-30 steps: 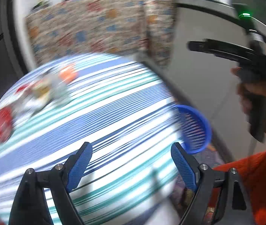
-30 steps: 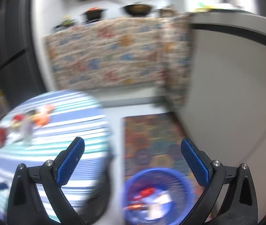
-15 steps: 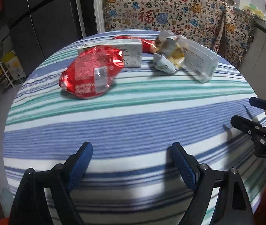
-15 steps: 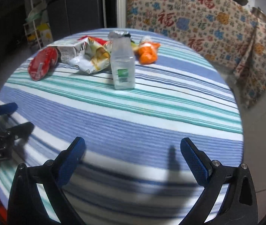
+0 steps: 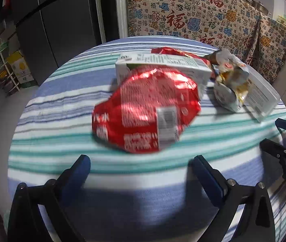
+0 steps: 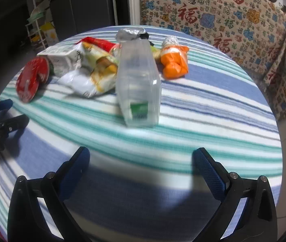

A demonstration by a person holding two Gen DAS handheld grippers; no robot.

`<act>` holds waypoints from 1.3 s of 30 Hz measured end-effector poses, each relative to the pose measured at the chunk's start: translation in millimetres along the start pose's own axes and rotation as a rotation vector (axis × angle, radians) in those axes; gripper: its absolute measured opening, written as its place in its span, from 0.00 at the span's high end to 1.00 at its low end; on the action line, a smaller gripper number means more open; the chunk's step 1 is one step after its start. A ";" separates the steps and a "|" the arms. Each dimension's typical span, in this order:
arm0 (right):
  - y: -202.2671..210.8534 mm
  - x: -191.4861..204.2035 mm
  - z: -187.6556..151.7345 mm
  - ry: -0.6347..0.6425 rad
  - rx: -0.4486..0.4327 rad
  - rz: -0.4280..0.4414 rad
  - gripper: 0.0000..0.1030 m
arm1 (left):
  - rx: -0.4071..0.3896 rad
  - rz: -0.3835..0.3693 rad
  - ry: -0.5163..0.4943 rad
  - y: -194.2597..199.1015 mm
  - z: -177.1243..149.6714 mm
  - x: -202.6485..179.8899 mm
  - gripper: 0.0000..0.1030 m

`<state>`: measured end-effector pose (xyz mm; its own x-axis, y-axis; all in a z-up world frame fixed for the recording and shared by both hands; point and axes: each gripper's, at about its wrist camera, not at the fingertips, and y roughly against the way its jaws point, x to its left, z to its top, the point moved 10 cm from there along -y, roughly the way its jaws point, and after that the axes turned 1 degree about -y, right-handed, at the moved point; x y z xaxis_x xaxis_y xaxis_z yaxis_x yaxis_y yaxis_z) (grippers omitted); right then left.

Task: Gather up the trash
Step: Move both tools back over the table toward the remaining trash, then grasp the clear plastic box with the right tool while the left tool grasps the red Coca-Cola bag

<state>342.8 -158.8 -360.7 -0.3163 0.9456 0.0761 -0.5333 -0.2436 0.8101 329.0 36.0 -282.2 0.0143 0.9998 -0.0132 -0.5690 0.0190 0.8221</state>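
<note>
Trash heaped at the far side of a round striped table (image 5: 66,109). The left tool (image 5: 139,167) hangs with fingers apart, empty, just short of a red foil bag (image 5: 147,109); the right tool (image 6: 141,161), likewise apart and empty, faces a clear plastic bottle (image 6: 139,84) lying on its side. The bag looks light, crinkly and slippery, best pinched at its near crimped edge. The bottle seems empty and stiff-walled, and may roll; take it across the body.
</note>
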 end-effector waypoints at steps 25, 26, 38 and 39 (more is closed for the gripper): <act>-4.7 4.2 29.6 0.011 -0.028 0.078 0.69 | -0.047 -0.054 0.018 -3.5 22.9 7.5 0.36; -0.4 3.8 23.5 0.021 -0.019 0.072 0.69 | -0.048 -0.061 0.018 -0.7 18.8 6.7 0.36; 28.3 8.9 -23.1 0.111 0.016 0.042 0.50 | -0.047 -0.116 -0.061 24.4 -23.6 -26.8 0.34; 29.7 8.2 -22.7 0.110 0.012 0.042 0.46 | -0.048 -0.119 -0.055 24.0 -23.5 -26.9 0.33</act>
<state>306.6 -163.1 -349.2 -0.4229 0.9050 0.0468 -0.5082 -0.2796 0.8146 295.7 9.7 -275.5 0.1287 0.9887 -0.0769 -0.5993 0.1393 0.7883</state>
